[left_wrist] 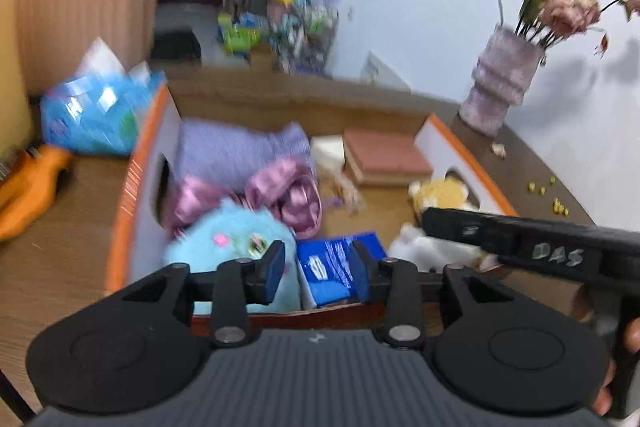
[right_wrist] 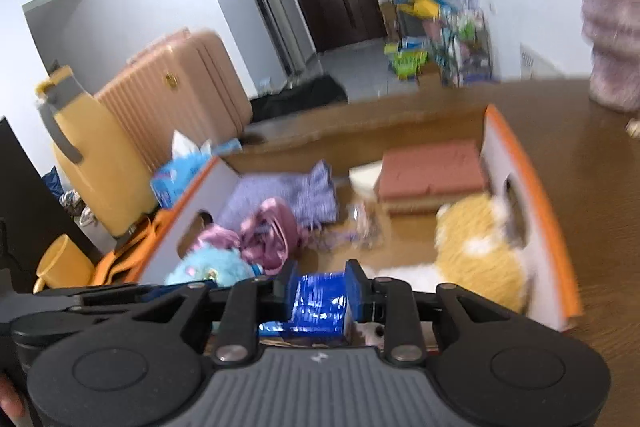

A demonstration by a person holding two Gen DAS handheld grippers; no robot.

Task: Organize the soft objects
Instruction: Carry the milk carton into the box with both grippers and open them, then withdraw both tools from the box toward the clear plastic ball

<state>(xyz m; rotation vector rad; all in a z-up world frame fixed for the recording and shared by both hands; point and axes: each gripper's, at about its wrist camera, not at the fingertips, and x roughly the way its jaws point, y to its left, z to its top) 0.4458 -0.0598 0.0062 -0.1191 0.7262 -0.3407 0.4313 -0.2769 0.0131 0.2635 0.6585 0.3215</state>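
With jaws parted and empty, the left gripper [left_wrist: 316, 273] and right gripper [right_wrist: 322, 293] are hovering over the blue tissue pack [left_wrist: 338, 267] lying at the cardboard box's [left_wrist: 140, 163] near edge, needing square alignment before squeezing.

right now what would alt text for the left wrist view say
Left gripper hangs part open over a cardboard box on a wooden table, empty above a blue packet and a light blue plush toy. Further in lie purple cloth and a yellow plush; the right gripper juts in from the right.
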